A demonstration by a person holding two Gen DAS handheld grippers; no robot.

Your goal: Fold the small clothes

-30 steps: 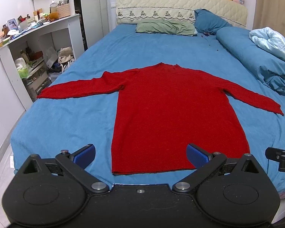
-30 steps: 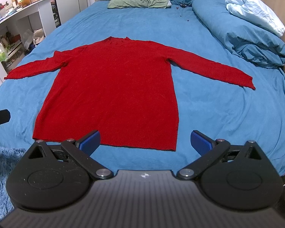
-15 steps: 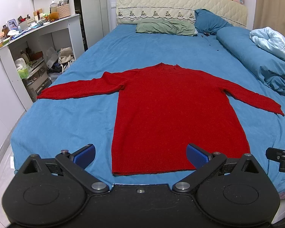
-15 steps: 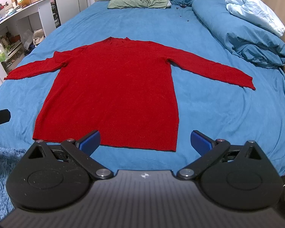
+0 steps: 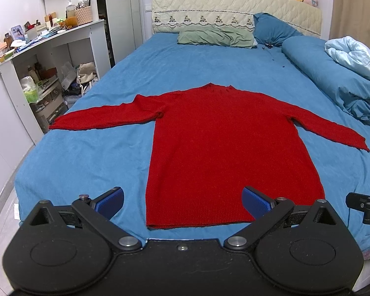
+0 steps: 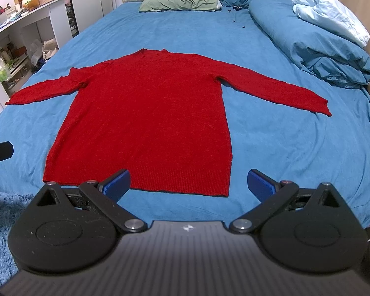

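A red long-sleeved sweater [image 5: 224,148] lies flat on the blue bed [image 5: 91,157], sleeves spread out to both sides, hem toward me. It also shows in the right wrist view [image 6: 150,118]. My left gripper [image 5: 183,201] is open and empty, held above the foot of the bed near the hem. My right gripper [image 6: 188,181] is open and empty, also near the hem, toward its right corner. Neither touches the sweater.
A rolled blue duvet [image 5: 333,81] with a pale blanket [image 6: 330,17] lies along the bed's right side. Pillows [image 5: 214,37] sit at the headboard. A white desk with clutter [image 5: 46,49] stands left of the bed. A fuzzy blue rug [image 6: 0,212] lies at lower left.
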